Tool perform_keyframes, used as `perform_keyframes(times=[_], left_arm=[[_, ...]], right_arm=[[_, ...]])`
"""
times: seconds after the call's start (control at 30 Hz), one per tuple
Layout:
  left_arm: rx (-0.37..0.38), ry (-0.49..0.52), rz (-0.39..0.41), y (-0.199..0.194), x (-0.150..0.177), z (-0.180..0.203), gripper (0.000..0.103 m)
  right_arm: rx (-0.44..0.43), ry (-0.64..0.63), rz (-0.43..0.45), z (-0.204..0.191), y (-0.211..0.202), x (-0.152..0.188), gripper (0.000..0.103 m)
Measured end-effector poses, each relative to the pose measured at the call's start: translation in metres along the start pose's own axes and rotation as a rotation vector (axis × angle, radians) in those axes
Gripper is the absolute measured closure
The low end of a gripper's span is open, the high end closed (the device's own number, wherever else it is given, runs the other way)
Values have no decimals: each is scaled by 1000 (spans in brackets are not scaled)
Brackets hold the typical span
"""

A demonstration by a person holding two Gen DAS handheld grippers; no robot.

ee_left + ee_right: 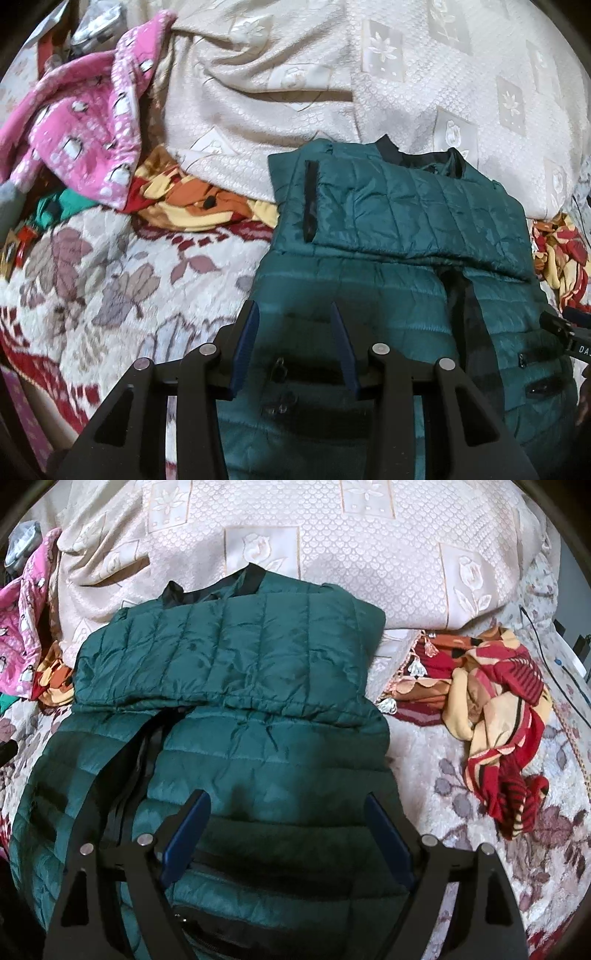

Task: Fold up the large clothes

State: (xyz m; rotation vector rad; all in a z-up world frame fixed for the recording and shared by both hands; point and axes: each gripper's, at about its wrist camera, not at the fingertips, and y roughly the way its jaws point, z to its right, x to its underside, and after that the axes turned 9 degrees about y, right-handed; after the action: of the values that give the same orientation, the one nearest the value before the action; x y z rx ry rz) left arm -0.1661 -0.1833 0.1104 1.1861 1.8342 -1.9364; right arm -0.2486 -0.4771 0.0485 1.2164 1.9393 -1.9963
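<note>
A dark green quilted jacket (pixel 406 229) lies flat on the bed, front up, with its sleeves folded across the chest and its black collar at the far end. It also shows in the right wrist view (pixel 236 672). My left gripper (pixel 293 314) is open and empty above the jacket's lower left part. My right gripper (pixel 286 805) is open and empty above the jacket's lower right part. The tip of the right gripper shows at the right edge of the left wrist view (pixel 561 328).
A cream patterned bedspread (pixel 332 546) covers the far side. A floral white-and-red blanket (pixel 110 288) lies under the jacket. A pink garment (pixel 92 129) is heaped at the far left. A red and yellow blanket (pixel 495 709) is bunched to the jacket's right.
</note>
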Motion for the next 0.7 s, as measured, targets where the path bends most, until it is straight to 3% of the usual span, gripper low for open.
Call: perform_keyframes(times=[0.27,0.7], left_arm=[[-42,-9,-15,-10,25,-10,81],[-36,-60,-50,-17,53,-35,81]], right_arm=[[13,-17,8,3,-4,-3,15],[28,-26,-27,3,1,10,14]])
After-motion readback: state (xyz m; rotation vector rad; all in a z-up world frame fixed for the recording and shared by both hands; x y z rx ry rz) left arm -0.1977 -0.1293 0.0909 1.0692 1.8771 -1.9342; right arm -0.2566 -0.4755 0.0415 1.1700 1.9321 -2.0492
